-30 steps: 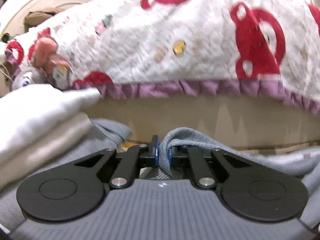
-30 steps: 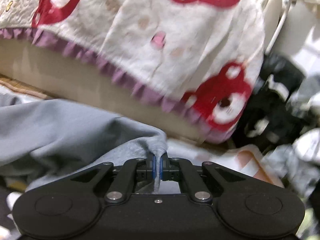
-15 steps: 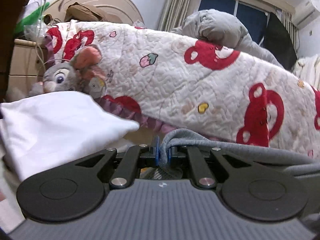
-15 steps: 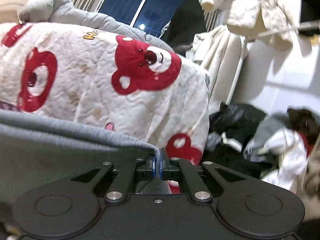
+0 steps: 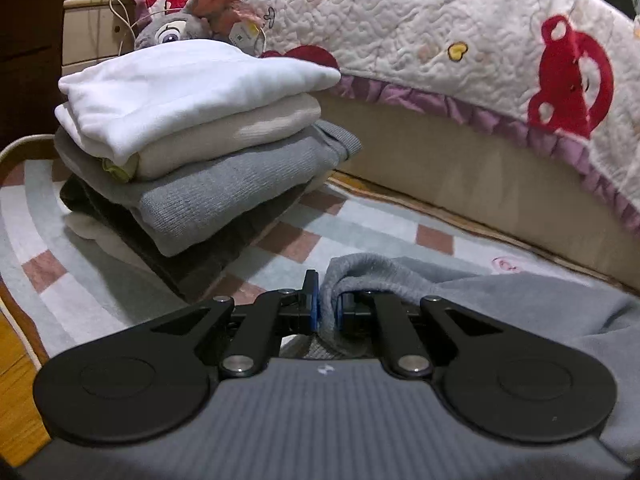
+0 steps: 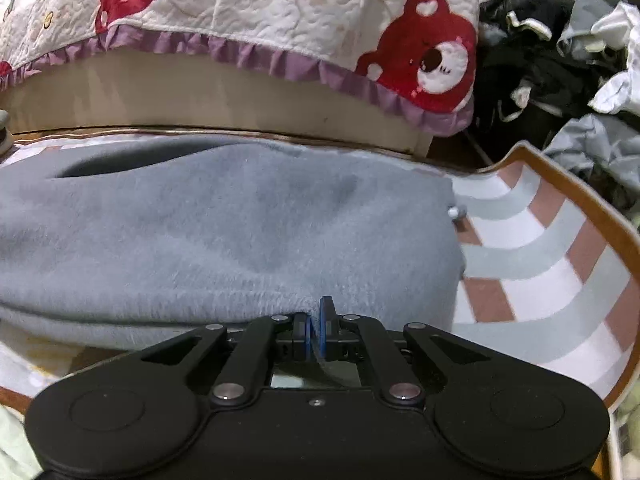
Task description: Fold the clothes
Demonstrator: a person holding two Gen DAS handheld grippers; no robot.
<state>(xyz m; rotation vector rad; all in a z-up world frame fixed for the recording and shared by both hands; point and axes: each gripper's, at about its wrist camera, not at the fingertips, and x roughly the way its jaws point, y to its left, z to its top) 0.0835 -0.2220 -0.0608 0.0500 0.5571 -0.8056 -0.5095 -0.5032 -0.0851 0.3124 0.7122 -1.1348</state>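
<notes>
A bed takes the whole background in both views, covered by a white quilt [image 5: 460, 28] with red bears and a purple ruffle along its lower edge. Below it, on the floor, lies a rug [image 6: 532, 276] with grey, white and pink bands and a brown border.

The grey sweatshirt [image 6: 224, 236] is spread on this rug, in front of the bed. In the right wrist view it looks like a wide, soft, fleecy sheet of light blue-grey, lying nearly flat, with a dark opening near its far left side and a straight edge on its right side. In the left wrist view its ribbed edge [image 5: 360, 268] rises in a small fold.

Only the left wrist view shows the stack of folded clothes [image 5: 192, 148] on the rug to the left: white on top, then cream, grey knit and a dark piece at the bottom. A grey plush toy [image 5: 188, 28] with pink ears sits behind the stack, on the bed. Only the right wrist view shows the heap of dark and white unfolded garments [image 6: 560, 52] beside the end of the bed.

The left hand-held gripper [image 5: 326, 308] is closed narrowly on the ribbed fold of the sweatshirt. The right hand-held gripper [image 6: 318, 330] pinches the near edge of the same sweatshirt, with the jaws almost together.
</notes>
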